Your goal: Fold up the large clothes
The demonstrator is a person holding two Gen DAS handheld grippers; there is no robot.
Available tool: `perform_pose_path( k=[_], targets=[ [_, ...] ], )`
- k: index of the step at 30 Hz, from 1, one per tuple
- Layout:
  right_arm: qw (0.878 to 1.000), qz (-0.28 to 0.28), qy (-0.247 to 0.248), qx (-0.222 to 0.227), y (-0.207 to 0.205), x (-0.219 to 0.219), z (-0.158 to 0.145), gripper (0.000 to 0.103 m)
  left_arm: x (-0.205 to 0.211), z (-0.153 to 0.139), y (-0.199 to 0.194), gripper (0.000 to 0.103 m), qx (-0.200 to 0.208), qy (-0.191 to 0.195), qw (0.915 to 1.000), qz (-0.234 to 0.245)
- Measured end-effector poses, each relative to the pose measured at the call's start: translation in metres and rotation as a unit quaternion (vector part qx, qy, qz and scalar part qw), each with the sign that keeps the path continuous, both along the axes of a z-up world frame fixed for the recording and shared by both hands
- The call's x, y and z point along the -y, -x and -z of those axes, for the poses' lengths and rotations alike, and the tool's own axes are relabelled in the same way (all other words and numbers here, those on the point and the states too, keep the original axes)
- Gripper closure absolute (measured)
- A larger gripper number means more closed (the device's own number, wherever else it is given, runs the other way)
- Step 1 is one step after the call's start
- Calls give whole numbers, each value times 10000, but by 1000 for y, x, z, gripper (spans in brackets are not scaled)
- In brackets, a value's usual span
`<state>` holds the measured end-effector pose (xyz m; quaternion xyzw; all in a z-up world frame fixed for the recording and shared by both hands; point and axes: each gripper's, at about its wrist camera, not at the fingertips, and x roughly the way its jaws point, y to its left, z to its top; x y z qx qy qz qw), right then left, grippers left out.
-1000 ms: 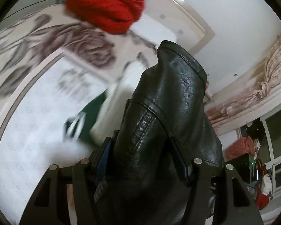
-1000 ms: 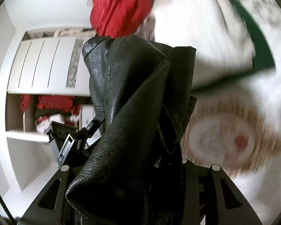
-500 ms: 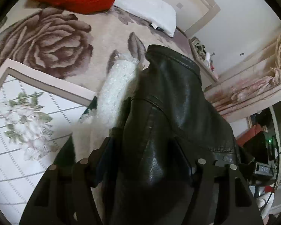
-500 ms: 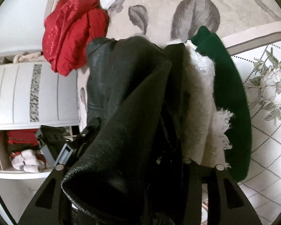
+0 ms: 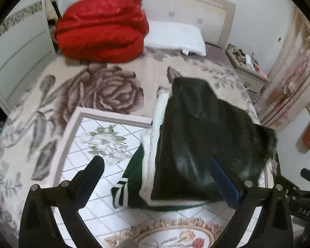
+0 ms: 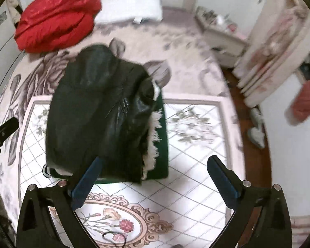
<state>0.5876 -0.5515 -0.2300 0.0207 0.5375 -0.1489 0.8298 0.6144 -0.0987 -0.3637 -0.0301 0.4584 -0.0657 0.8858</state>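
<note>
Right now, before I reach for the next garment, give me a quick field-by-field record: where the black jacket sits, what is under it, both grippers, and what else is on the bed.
black leather jacket: folded, lying on top of the stack
under it: white fleecy garment, then green garment
stack rests on: white floral mat on the rose-print blanket
left gripper: open, holding nothing
right gripper: open, holding nothing
red quilted bundle: near the headboard, apart from the stack
white pillow: right of the red bundle
</note>
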Motion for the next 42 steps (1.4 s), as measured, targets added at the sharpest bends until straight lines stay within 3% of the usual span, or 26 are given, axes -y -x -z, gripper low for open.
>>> perform_pose_path(
  k=[8, 25, 35, 42],
  targets=[
    [9969, 302, 454, 560, 91, -26, -112, 0, 9, -89, 79, 0, 417, -298, 9987, 30],
    [9868, 345, 570, 1479, 330, -72, -322, 0, 3, -252, 277, 0, 940, -429, 9946, 13],
    [9829, 159, 582, 1742, 441, -94, -411, 0, 0, -311, 352, 0, 819, -411, 9958, 75],
    [9807, 25, 582, 1864, 478, -102, -452, 0, -3, -334, 384, 0, 875, -506, 9949, 72]
  ],
)
